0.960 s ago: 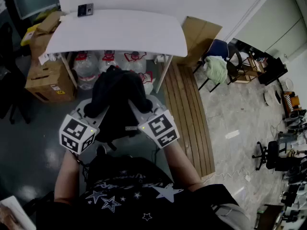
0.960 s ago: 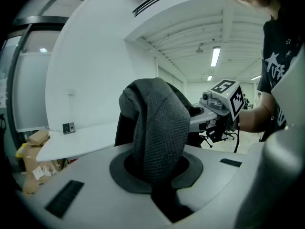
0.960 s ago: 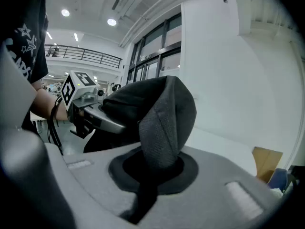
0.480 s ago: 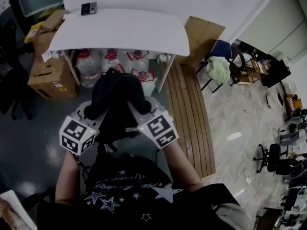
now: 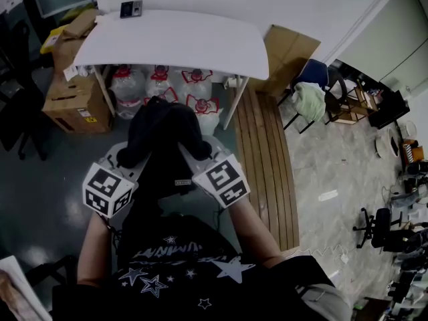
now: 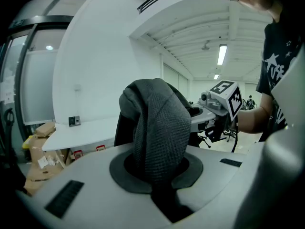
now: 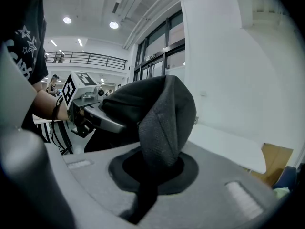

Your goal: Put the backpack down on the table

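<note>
Left gripper: my left gripper (image 6: 158, 178) is clamped on a padded grey mesh strap (image 6: 159, 128) of the backpack. The strap comes up between the jaws and folds over in front of the camera.

Right gripper: my right gripper (image 7: 153, 174) is closed the same way on a second padded strap (image 7: 164, 120), which loops up and over from the jaws.

Backpack: the black backpack (image 5: 164, 136) hangs between the two grippers, carried by both. It is off the table and on the near side of it. In the head view its top overlaps the bottles under the tabletop.

Gripper spacing: in the head view the two marker cubes, left (image 5: 107, 190) and right (image 5: 222, 179), sit on either side of the bag's lower part, with the bag filling the gap between them.

Table: the white table (image 5: 180, 42) stands ahead of me against the wall. Its top is bare except for a small dark device (image 5: 131, 9) at the far edge.

Under the table: large water bottles (image 5: 160, 84) with red labels stand in a row.

Left of the table: cardboard boxes (image 5: 72, 102) are stacked just beside the table leg.

Right of the table: a slatted wooden board (image 5: 264, 166) lies on the floor. Beyond it is a chair (image 5: 314, 85) with a pale green cloth (image 5: 309, 100) draped over it.
</note>
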